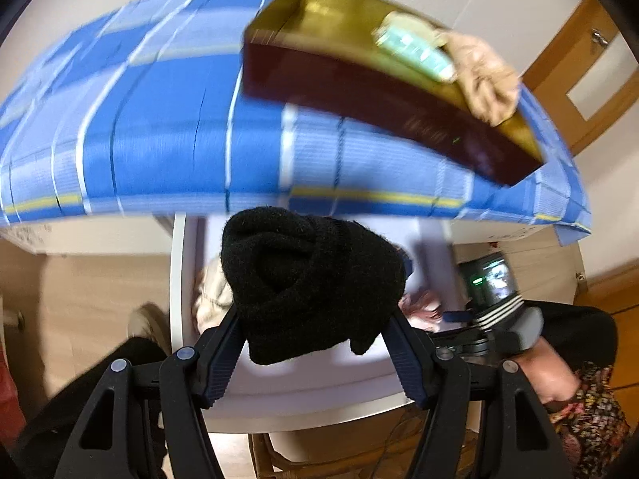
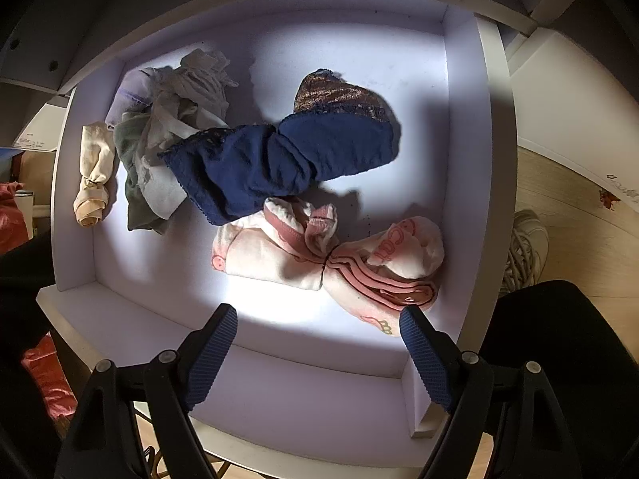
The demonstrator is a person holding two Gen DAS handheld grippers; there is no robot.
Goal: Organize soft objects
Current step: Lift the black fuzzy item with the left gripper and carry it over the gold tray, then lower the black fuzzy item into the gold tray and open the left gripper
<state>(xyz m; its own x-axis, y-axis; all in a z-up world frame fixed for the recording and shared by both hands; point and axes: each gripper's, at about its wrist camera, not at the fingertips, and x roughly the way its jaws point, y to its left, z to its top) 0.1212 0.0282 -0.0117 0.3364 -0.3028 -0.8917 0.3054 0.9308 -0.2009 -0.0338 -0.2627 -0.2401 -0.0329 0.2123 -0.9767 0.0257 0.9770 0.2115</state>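
Black knit bundle, rolled, clamped between the two fingers of the left gripper; pads press on both its sides, a loose flap hangs below. Bundle is held in the air above the open white drawer. Behind it: bed with blue checked cover, and on the cover a dark red box with gold inside holding a beige cloth and a pale green item, too blurred to identify.

Right gripper hangs over the same drawer, fingers spread apart, nothing between them. In the drawer: navy lace-edged garment at centre, touching a pink-and-white bundle on the near side; a grey-white crumpled heap to its left; a cream roll against the left wall. A shoe stands on the wooden floor right of the drawer
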